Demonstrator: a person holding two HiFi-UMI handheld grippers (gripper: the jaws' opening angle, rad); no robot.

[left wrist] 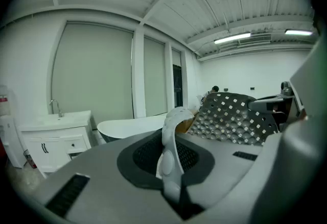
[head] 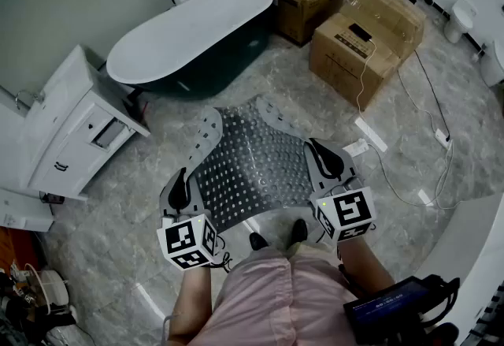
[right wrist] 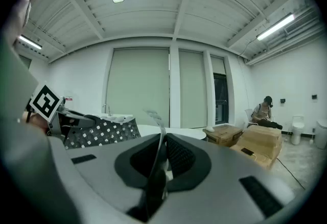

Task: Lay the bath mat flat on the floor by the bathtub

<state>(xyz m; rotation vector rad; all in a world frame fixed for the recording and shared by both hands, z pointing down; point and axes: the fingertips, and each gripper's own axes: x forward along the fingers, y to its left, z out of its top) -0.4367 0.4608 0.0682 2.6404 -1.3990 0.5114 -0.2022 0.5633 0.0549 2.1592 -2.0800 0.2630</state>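
Low in the head view's centre, the left gripper (head: 181, 188) and the right gripper (head: 327, 159) are holding the dark perforated bath mat (head: 260, 159) spread between them above the marble floor (head: 157, 155). The person's shoes (head: 276, 239) are showing just under its near edge. Beyond the mat, the bathtub (head: 193, 33) is lying at upper centre. A white vanity (head: 75, 128) is standing at left, with cardboard boxes (head: 366, 41) and a white cable (head: 409, 92) at right. Each gripper is pinching one side edge of the mat, jaws closed down to its thickness. Only the right gripper view is showing a seated person (right wrist: 265, 110) beyond the boxes. Only the left gripper view is showing the vanity's faucet (left wrist: 55, 108).
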